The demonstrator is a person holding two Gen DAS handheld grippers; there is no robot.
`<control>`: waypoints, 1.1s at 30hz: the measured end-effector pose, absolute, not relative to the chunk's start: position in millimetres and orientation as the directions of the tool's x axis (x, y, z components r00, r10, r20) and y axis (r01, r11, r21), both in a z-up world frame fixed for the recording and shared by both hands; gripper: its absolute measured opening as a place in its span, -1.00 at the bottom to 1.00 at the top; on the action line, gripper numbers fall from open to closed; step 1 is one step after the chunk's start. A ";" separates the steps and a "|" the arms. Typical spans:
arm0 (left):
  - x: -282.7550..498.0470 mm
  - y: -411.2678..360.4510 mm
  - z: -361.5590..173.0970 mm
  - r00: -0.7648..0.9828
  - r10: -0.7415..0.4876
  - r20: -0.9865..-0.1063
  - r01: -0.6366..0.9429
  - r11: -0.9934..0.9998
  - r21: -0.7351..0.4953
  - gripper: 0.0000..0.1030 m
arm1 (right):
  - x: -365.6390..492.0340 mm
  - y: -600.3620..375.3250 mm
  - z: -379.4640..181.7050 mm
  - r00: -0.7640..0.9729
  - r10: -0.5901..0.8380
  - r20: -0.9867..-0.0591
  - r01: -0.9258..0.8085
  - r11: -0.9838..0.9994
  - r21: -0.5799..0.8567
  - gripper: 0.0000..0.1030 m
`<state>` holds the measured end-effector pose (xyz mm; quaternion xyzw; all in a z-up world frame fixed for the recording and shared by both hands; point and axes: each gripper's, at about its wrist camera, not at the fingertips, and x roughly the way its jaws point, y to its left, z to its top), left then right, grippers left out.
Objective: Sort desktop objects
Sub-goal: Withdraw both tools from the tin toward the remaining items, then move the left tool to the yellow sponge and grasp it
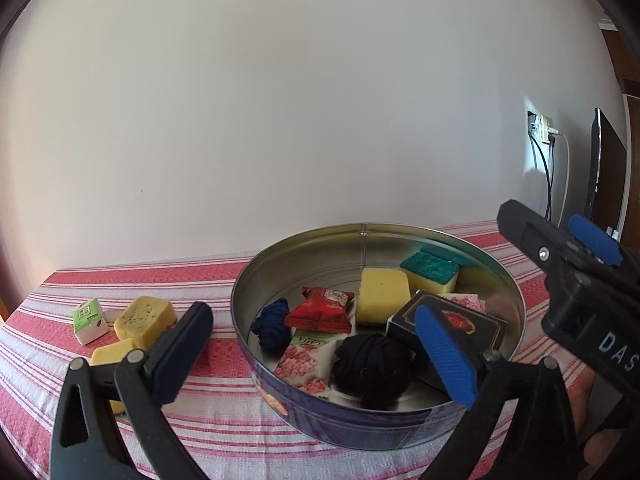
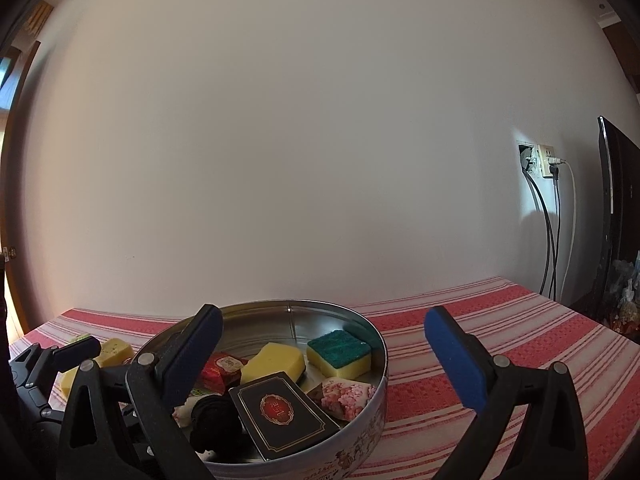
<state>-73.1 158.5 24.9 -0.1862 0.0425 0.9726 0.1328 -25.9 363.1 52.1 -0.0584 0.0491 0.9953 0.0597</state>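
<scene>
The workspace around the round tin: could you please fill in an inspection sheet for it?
Surface: table under a red and white striped cloth.
Job's things: round tin holds a black card box, green-topped sponge, yellow sponge, red packet, two pink-printed packets, a black yarn ball and a navy cord bundle. Outside it, on the cloth: green and white carton, yellow sponge pieces.
Clutter: nothing seen.
Grippers: left tongs open over the tin's near side; right tongs open, empty.
Cables: several hang from a wall socket.
Surroundings: plain wall; dark screen at right.
</scene>
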 end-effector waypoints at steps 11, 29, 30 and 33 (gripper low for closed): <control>-75.4 129.7 23.7 -0.902 0.198 -0.384 -0.228 -0.973 0.033 0.99 | -13.2 346.1 54.1 -0.993 0.092 -0.078 -0.095 -0.995 0.041 0.99; -83.4 82.4 20.1 -0.909 0.139 -0.393 -0.166 -0.986 0.035 0.99 | -25.7 295.0 45.0 -0.982 -0.036 -0.187 0.019 -0.995 0.093 0.99; -86.3 78.0 19.4 -0.908 0.126 -0.400 -0.151 -0.988 0.031 0.99 | -26.7 289.8 44.8 -0.981 -0.044 -0.189 0.028 -0.996 0.089 0.99; -97.5 62.0 16.9 -0.893 0.091 -0.441 -0.105 -0.994 0.009 0.99 | -28.7 274.6 44.1 -0.978 -0.067 -0.198 0.054 -0.996 0.071 0.99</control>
